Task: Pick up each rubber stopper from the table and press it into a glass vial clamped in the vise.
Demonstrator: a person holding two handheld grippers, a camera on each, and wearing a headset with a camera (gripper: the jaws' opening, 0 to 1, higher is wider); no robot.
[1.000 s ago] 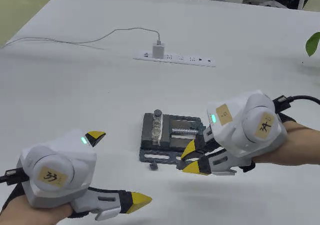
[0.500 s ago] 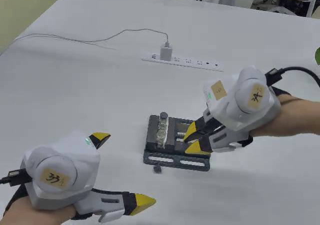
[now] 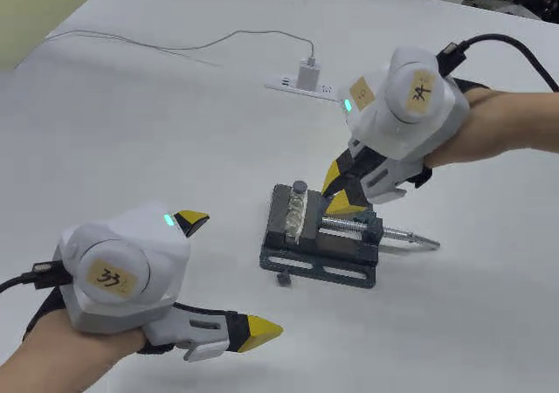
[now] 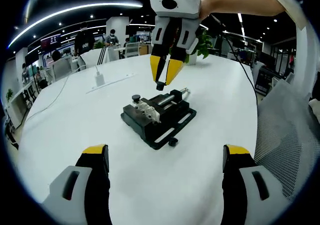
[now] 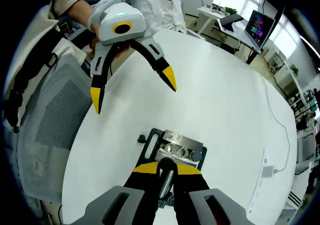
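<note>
The left gripper [image 3: 230,275] and right gripper [image 3: 336,196] share rounded white shells, black yellow-tipped jaws, green lights [image 3: 166,219], tan handwritten stickers [image 3: 111,279] and black cables [image 3: 502,42].

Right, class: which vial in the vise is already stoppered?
The end vial, farthest from the loose stopper on the table: it alone has a dark top; the others are clear.

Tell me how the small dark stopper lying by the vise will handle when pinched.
The stopper is tiny beside the vise, so probably very light and easily nudged away. It looks matte and dark, so likely grippy rather than slippery. If round, it may roll.
</note>
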